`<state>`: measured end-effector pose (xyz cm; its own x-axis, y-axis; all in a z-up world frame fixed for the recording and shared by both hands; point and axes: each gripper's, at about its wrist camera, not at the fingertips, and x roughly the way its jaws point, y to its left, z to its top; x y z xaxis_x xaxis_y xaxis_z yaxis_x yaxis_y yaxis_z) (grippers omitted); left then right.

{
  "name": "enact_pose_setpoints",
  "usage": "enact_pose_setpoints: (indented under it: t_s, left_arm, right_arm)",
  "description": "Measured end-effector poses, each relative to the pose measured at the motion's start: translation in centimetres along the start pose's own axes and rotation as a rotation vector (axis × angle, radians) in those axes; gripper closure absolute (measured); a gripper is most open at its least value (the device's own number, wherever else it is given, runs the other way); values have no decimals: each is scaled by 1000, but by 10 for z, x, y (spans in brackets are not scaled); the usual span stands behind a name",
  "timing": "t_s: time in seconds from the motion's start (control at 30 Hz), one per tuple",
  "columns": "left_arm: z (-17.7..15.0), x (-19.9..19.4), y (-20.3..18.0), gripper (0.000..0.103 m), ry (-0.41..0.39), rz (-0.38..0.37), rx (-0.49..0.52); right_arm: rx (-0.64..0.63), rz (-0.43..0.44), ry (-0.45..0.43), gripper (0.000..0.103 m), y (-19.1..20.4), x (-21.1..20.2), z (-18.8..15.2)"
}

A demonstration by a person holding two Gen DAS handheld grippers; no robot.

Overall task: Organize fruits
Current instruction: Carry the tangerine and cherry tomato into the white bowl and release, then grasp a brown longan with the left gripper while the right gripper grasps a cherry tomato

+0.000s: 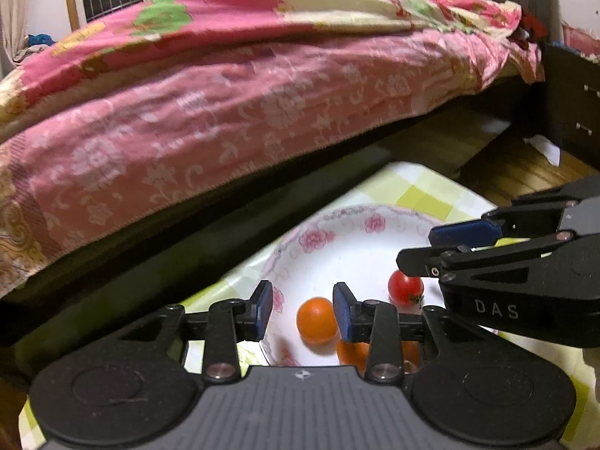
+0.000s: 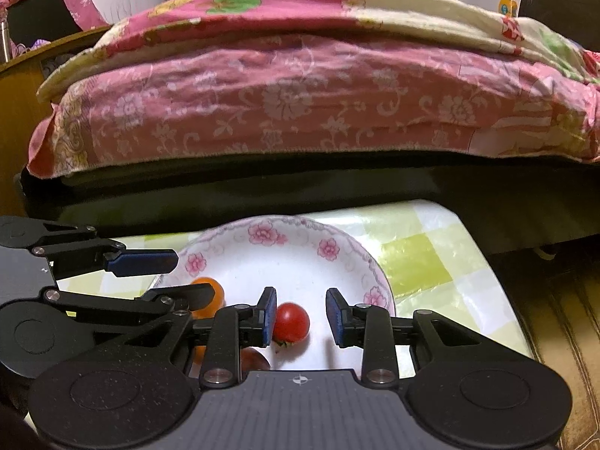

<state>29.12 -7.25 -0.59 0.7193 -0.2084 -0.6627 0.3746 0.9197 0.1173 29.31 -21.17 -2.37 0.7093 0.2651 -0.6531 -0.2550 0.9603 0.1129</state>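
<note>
Left wrist view: left gripper (image 1: pixel 303 313) parted, empty, above orange tomato (image 1: pixel 317 320) near plate (image 1: pixel 337 247) near edge. Right gripper (image 2: pixel 301 317) likewise parted, gripping nothing; red tomato (image 2: pixel 291 321) beside its left pad. Likely light, smooth, soft-skinned, prone to rolling; best pinched gently across the widest part.

In the left wrist view, a second orange fruit (image 1: pixel 352 352) in the white flowered plate (image 1: pixel 337 247) is mostly hidden behind the blue-padded finger (image 1: pixel 343 313) of the left gripper (image 1: pixel 303 311). In the right wrist view, a dark red fruit (image 2: pixel 255 360) is half hidden under the right gripper (image 2: pixel 301 317), and the near rim of the plate is covered too. The small yellow object (image 2: pixel 506 6) behind the bed is too small to tell.
</note>
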Motion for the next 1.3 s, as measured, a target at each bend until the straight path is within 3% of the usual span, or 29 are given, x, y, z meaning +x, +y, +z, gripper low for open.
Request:
enact_pose_setpoints:
  t_s: [0.47, 0.7, 1.3]
  left_arm:
    - [-5, -64, 2, 60, -46, -14, -22]
    - [-17, -95, -2, 60, -56, -36, -42]
    - [-76, -138, -8, 60, 34, -63, -44]
  right_arm:
    - [-7, 11, -47, 75, 18, -53, 5]
    - [-14, 18, -30, 74, 28, -84, -13]
    - [-49, 70, 83, 71, 59, -111, -65]
